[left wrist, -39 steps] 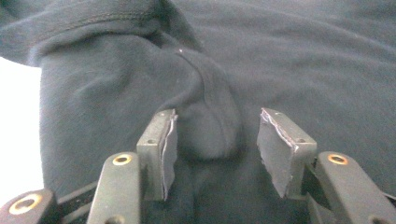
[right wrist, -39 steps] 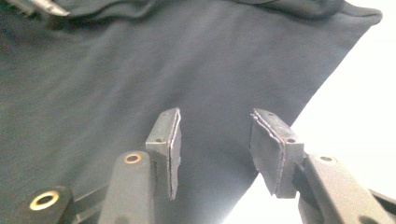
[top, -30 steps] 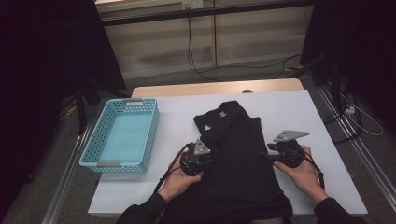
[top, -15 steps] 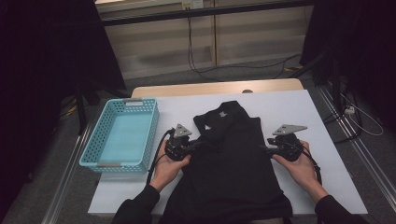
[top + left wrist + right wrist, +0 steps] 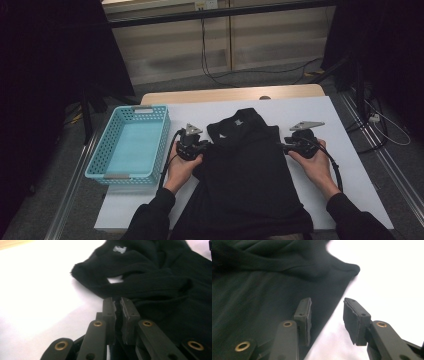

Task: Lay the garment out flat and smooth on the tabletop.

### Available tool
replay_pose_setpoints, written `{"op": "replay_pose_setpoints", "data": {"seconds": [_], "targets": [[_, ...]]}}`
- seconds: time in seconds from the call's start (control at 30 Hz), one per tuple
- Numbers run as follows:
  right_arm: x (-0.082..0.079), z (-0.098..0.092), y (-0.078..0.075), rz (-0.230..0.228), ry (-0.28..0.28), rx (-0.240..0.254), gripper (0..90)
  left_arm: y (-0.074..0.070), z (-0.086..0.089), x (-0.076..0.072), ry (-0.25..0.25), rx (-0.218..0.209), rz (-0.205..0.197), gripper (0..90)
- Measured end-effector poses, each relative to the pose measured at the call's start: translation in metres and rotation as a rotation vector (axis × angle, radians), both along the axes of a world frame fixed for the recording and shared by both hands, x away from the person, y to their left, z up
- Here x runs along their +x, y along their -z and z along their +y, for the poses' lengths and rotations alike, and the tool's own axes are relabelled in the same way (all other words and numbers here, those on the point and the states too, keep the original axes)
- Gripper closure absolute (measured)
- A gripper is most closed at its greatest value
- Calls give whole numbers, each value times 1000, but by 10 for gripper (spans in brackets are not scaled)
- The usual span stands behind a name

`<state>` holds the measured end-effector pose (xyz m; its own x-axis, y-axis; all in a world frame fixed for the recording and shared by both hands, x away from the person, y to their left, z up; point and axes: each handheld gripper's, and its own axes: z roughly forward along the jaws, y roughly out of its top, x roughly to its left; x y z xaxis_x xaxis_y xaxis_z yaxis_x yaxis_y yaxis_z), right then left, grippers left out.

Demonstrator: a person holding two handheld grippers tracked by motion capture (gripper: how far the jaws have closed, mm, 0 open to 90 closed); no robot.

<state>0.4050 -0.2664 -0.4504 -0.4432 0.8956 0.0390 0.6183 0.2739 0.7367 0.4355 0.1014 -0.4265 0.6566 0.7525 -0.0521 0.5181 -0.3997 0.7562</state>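
Note:
A black garment point(image 5: 247, 170) lies spread on the white table point(image 5: 310, 107), collar and white label point(image 5: 238, 121) toward the far side. My left gripper point(image 5: 204, 146) is at the garment's left edge. In the left gripper view its jaws point(image 5: 118, 303) stand nearly together with a pinch of the black fabric point(image 5: 155, 285) between them. My right gripper point(image 5: 281, 146) is at the right edge. Its jaws point(image 5: 327, 307) have just been closing and still stand apart; the cloth's edge point(image 5: 262, 290) runs between them, and the pads do not press it.
A light blue plastic basket point(image 5: 95, 172) stands on the table's left part, close to my left hand. The garment's hem hangs over the near table edge. Cables trail from both grippers back past my wrists. Bare white table lies to the right of the garment.
My left hand has moved left and away from me, holding the garment's left edge. My right hand has slid away from me along the right edge, its jaws narrowing.

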Motion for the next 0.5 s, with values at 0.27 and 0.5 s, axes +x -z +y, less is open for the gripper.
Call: {"op": "replay_pose_setpoints", "data": {"seconds": [0.27, 0.5], "targets": [[30, -1, 6, 10, 41, 2, 573, -10, 7, 7, -34, -18, -15, 827], [44, 5, 11, 11, 51, -1, 566, -16, 10, 16, -84, -7, -32, 828]]}}
